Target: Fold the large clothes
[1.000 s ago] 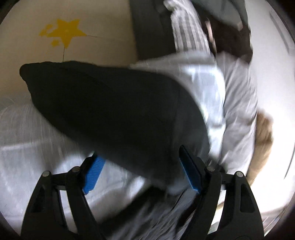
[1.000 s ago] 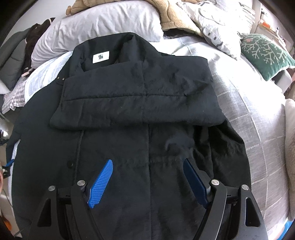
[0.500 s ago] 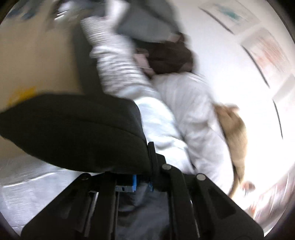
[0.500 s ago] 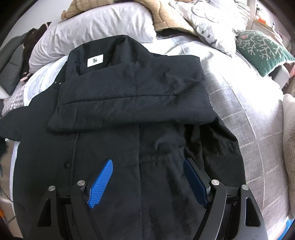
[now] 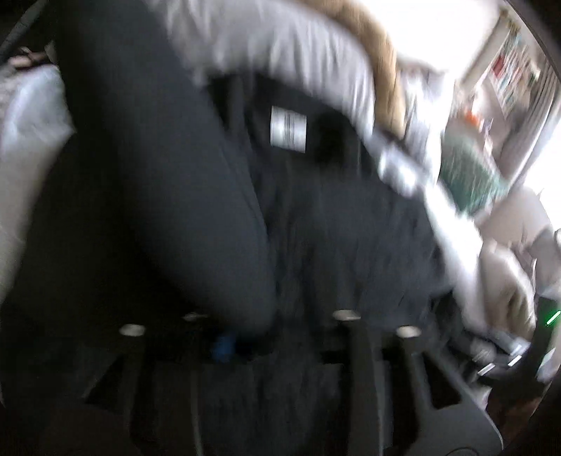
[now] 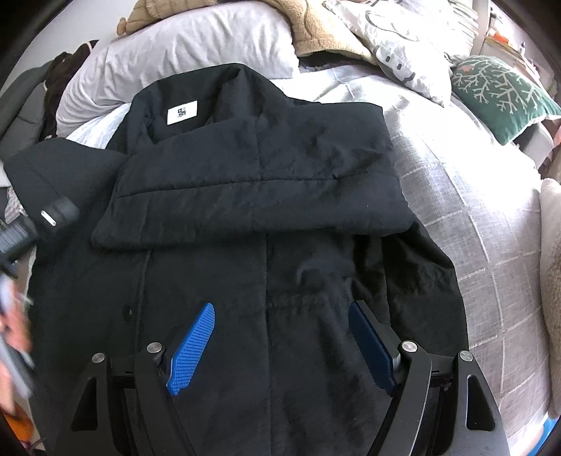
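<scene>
A large black coat (image 6: 266,217) lies face up on the bed, with a white neck label (image 6: 182,113). Its right sleeve (image 6: 266,175) is folded flat across the chest. My right gripper (image 6: 280,336) is open and empty, hovering over the coat's lower front. My left gripper (image 5: 231,347) is shut on the coat's left sleeve (image 5: 168,182), which it holds raised over the coat's left side. That sleeve and the left gripper also show at the left of the right wrist view (image 6: 52,182). The left wrist view is blurred.
The bed has a grey checked cover (image 6: 484,224). A white pillow (image 6: 182,52), a tan blanket (image 6: 315,31), a patterned pillow (image 6: 396,45) and a green cushion (image 6: 498,94) lie at the head. Dark clothes (image 6: 66,80) are piled at the far left.
My left gripper has swung with the sleeve from beside the bed toward the coat's body, so the label now shows in its view. My right gripper has barely moved.
</scene>
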`<state>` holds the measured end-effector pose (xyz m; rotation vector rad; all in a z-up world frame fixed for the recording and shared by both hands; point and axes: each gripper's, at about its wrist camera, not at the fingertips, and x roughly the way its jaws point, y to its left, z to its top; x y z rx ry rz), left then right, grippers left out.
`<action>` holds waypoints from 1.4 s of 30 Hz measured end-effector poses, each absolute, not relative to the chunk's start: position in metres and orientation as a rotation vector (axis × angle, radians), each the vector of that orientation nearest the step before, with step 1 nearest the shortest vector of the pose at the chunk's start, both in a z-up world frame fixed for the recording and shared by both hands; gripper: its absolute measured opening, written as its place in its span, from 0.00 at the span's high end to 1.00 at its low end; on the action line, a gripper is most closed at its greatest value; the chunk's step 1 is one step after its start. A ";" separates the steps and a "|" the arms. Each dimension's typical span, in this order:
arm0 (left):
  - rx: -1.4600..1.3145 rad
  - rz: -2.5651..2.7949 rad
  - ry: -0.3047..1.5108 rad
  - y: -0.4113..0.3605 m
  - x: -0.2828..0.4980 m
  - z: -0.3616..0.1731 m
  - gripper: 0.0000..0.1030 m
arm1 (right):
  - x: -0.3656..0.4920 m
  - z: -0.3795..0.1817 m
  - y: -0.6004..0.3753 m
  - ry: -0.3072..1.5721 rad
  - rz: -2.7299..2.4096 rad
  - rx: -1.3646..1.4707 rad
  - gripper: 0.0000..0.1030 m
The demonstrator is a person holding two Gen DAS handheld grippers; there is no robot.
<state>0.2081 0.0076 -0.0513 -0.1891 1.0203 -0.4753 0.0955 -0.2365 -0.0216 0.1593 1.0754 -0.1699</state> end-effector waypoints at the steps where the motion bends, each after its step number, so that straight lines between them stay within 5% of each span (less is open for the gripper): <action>1: -0.172 -0.469 1.042 0.002 0.206 -0.067 0.37 | 0.096 -0.022 -0.237 1.076 -0.171 0.162 0.22; 14: -0.193 -0.344 0.712 0.021 0.181 -0.015 0.32 | 0.099 -0.025 -0.242 1.086 -0.177 0.186 0.22; 22: -0.132 -0.536 0.741 -0.032 0.188 -0.011 0.32 | 0.100 -0.025 -0.238 1.084 -0.168 0.170 0.22; 30: 0.210 -0.696 0.818 -0.103 0.158 -0.039 0.31 | 0.101 -0.023 -0.247 1.080 -0.177 0.202 0.22; 42: 0.190 -0.442 0.853 -0.004 0.157 -0.022 0.23 | 0.107 -0.024 -0.236 1.078 -0.156 0.183 0.22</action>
